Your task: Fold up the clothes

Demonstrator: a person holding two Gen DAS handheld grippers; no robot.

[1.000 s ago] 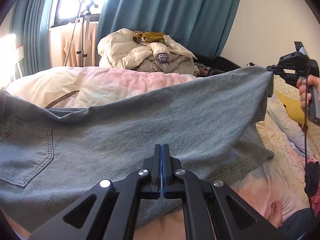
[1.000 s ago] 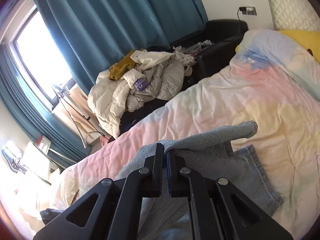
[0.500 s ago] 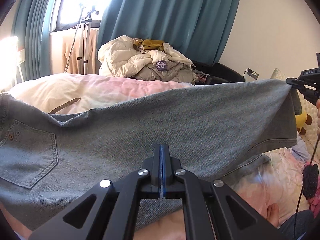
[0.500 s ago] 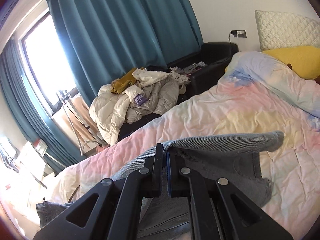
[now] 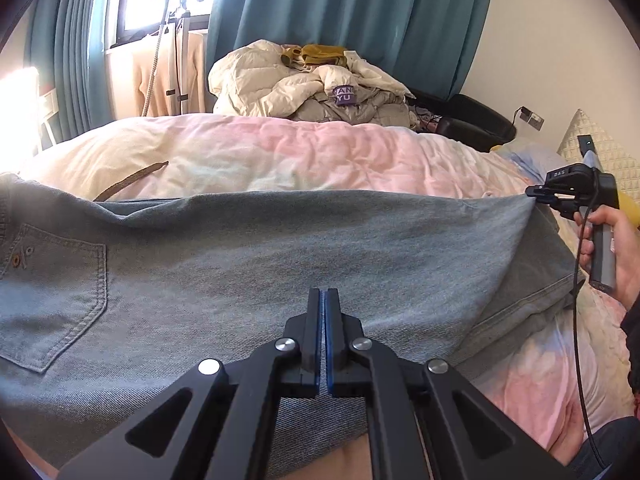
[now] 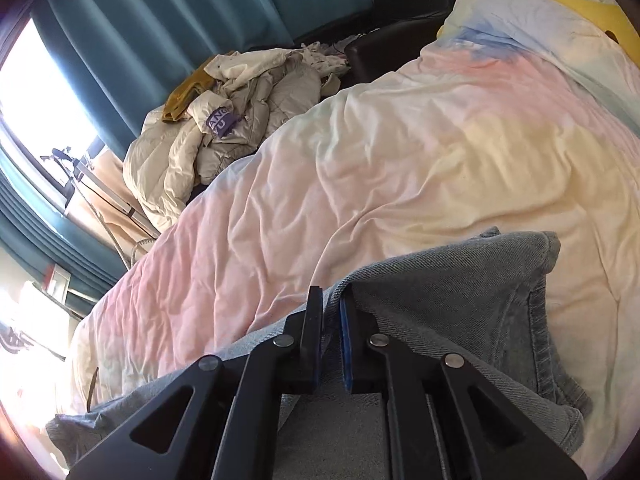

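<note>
My right gripper (image 6: 330,312) is opening off the jeans (image 5: 280,264); the left gripper (image 5: 323,312) stays pinched, so the 3 o'clock fold could slump unevenly.

A purple label (image 5: 344,95) on the grey padded jacket (image 5: 360,108) in the clothes pile reads "ANG" above "YU"; its left edge is hidden by a fold. Small pale lettering on the right hand-held gripper (image 5: 536,196) is too small to read.

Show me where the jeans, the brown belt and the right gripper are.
jeans (image 5: 280,248): left wrist view, middle of the denim.
brown belt (image 5: 132,178): left wrist view, strap lying on the quilt.
right gripper (image 6: 331,304): right wrist view, between its opening fingertips.
</note>
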